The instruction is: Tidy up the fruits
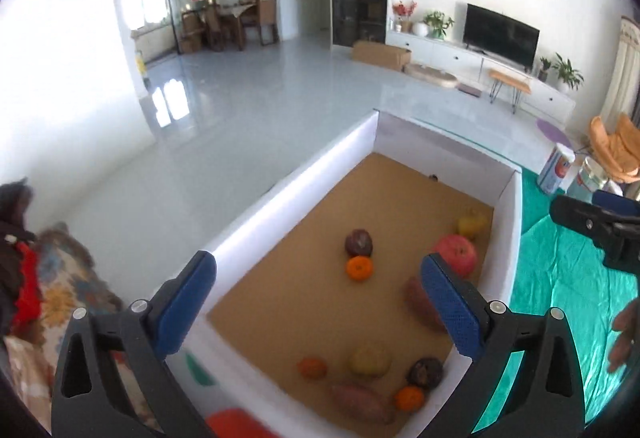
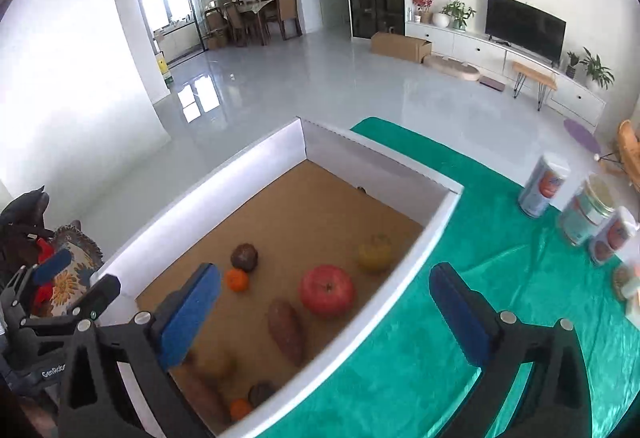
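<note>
Here the worktop [image 2: 500, 278], draped in a shiny green cloth [image 1: 560, 278], carries a wide white box [image 2: 224, 174] with a brown cardboard floor, and all the fruit in view lies inside that box.

Both grippers hang above it, angled downward. The left gripper [image 1: 318, 288] has its blue pads spread wide apart with nothing between them, poised over the near half of the box. The right gripper [image 2: 324, 302] is likewise wide apart and empty; its left finger sits over the box floor while its right finger is over the green cloth, so it straddles the box's right wall.

Inside the box, a large red apple [image 2: 327, 291] rests near the right wall, with a yellow fruit [image 2: 375, 252] just beyond it. A long reddish sweet potato [image 2: 286, 330] lies just beside the apple on the near side. Toward the middle, a dark purple fruit [image 2: 244, 257] and a small orange [image 2: 237, 280] sit touching each other. At the near end is a second cluster: another sweet potato [image 1: 362, 400], a yellowish fruit [image 1: 370, 358], a dark fruit [image 1: 425, 373] and two small oranges [image 1: 409, 398], close together.

Three labelled canisters [image 2: 544, 190] stand on the cloth, well apart from the box, to the right.
</note>
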`<state>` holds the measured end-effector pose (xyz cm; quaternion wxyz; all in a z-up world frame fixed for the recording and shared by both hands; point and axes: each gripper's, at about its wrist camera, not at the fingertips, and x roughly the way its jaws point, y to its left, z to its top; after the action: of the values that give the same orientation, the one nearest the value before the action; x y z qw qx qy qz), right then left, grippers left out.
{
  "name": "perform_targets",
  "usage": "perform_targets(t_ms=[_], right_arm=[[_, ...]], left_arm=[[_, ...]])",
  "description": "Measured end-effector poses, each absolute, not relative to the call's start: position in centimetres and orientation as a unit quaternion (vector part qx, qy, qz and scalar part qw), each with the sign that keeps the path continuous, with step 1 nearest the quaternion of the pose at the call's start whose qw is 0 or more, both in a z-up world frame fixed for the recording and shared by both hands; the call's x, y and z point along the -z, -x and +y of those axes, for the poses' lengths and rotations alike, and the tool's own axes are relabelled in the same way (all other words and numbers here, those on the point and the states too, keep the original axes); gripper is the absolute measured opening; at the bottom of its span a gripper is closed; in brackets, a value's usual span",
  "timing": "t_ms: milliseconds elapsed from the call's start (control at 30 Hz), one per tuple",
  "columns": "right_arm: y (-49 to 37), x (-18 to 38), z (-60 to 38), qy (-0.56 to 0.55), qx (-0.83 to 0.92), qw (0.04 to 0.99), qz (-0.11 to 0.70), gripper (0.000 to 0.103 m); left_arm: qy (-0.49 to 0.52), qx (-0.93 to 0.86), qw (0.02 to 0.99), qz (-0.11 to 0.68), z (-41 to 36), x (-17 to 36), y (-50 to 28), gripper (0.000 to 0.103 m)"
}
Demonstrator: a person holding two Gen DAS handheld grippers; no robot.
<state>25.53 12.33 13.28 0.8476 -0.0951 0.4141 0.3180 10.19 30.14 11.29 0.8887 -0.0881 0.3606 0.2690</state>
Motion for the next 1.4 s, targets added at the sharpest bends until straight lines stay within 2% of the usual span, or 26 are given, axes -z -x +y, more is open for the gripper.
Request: perform_targets(t_ms=[233, 367, 567, 1400], right_arm=[[-18.2, -12.0, 10.1, 0.072, -0.322, 0.816, 0.475, 0.103], [-16.5, -10.9, 11.2, 0.096, -0.312, 0.818, 0.474, 0.103], [-16.0, -11.0, 12.7, 0.119, -0.311, 0.819, 0.467, 0.103], [-15.3, -10.5, 16.3, 0.170, -0.304, 0.819, 0.457, 0.103]], left_arm=[[0.115, -0.215, 0.895, 0.374, 29.7, -11.0, -6.1, 0.102], [0.110, -0.229, 0.888, 0.383, 30.0, -10.9, -4.8, 0.102], [0.086, -0.257, 0.885, 0.377, 30.3, -11.4, -3.7, 0.102], [0.108, -0.260, 0.874, 0.395, 32.6, -10.1, -4.5, 0.102]])
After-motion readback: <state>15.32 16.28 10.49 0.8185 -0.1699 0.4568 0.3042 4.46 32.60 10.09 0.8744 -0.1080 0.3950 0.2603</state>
